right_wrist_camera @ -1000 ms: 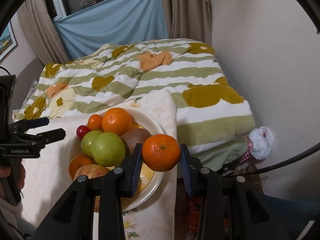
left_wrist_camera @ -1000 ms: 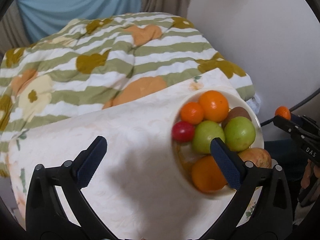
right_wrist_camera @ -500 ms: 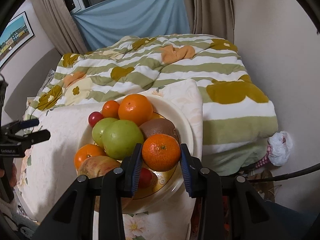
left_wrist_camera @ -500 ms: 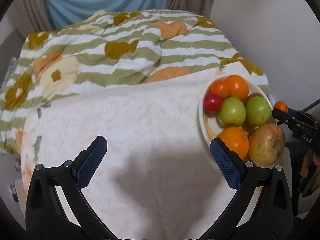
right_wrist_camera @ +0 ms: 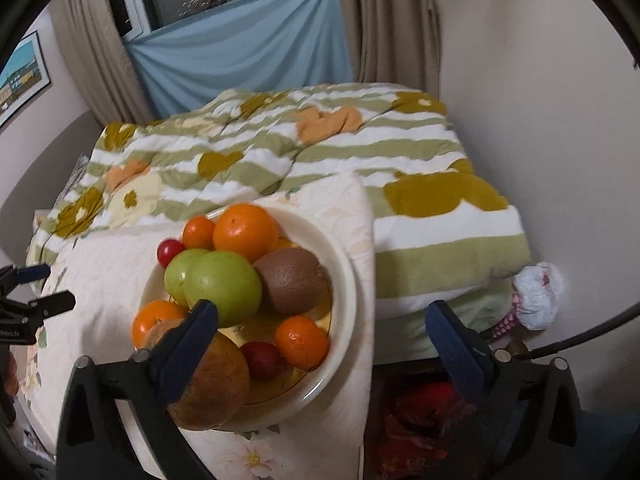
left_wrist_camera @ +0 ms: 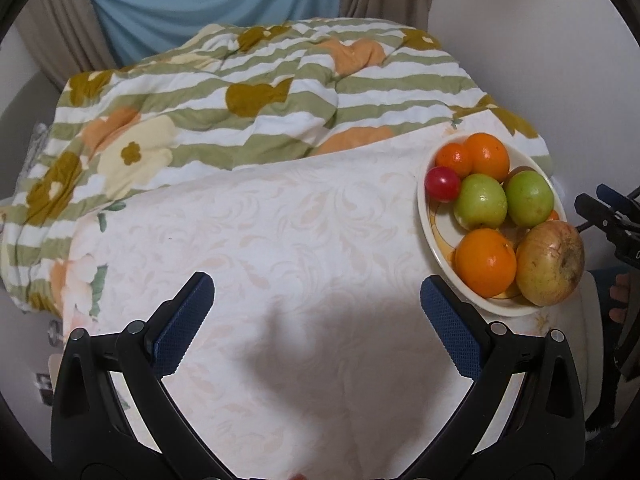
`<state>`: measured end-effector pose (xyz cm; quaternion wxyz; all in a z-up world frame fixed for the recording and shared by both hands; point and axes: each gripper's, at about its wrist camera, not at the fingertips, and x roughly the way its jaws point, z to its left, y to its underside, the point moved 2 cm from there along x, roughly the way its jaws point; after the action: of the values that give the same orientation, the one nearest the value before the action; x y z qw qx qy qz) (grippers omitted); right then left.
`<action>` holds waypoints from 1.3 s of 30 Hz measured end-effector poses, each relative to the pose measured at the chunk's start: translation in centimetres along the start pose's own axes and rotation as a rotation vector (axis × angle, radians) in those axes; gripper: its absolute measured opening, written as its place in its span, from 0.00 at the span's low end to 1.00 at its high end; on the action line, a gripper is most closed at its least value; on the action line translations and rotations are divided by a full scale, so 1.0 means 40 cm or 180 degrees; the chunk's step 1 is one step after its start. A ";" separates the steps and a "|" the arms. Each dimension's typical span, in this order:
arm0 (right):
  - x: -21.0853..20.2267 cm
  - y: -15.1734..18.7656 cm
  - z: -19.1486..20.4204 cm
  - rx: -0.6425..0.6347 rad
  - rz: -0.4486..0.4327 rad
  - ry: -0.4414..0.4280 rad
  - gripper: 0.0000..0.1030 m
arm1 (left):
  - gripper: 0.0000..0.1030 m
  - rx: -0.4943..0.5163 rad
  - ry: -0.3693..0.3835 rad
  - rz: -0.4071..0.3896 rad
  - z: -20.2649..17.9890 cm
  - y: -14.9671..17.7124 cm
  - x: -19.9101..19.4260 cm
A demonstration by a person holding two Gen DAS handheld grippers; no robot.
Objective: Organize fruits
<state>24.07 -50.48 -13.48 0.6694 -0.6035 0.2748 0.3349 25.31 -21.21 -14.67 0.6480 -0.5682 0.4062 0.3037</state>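
Note:
A cream bowl holds the fruit on the white cloth-covered table. My right gripper hovers over the bowl's near side with its jaws opening wide and nothing pressed between the pads. The small mandarin lies loose in the bowl below them, beside a red fruit and a kiwi. Two green apples, a big orange and a brownish apple fill the rest. My left gripper is open over bare cloth, left of the bowl.
A striped green and white quilt covers the bed behind the table. The bowl sits close to the table's right edge; beyond it are a wall, a white plastic bag and red items on the floor. A person's fingers show at right.
My right gripper has opened and let go of the small mandarin, which now rests in the bowl. The left gripper has drifted left, so the bowl sits further right in its view.

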 end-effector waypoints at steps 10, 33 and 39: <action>-0.153 -0.011 0.095 -0.0070 -0.0235 0.0270 1.00 | 1.00 0.0033 -0.0002 -0.0358 0.054 0.015 -0.167; -0.415 0.051 0.473 -0.0301 -0.0488 0.0153 1.00 | 1.00 -0.0478 -0.0279 -0.1079 0.246 0.217 -0.544; -0.439 0.078 0.498 -0.0331 -0.0546 0.0254 1.00 | 1.00 -0.0490 -0.0243 -0.1097 0.260 0.240 -0.563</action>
<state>9.95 -32.63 0.55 0.6519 -0.6716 0.2309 0.2659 8.07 -7.81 0.53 0.6600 -0.6653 0.2535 0.2397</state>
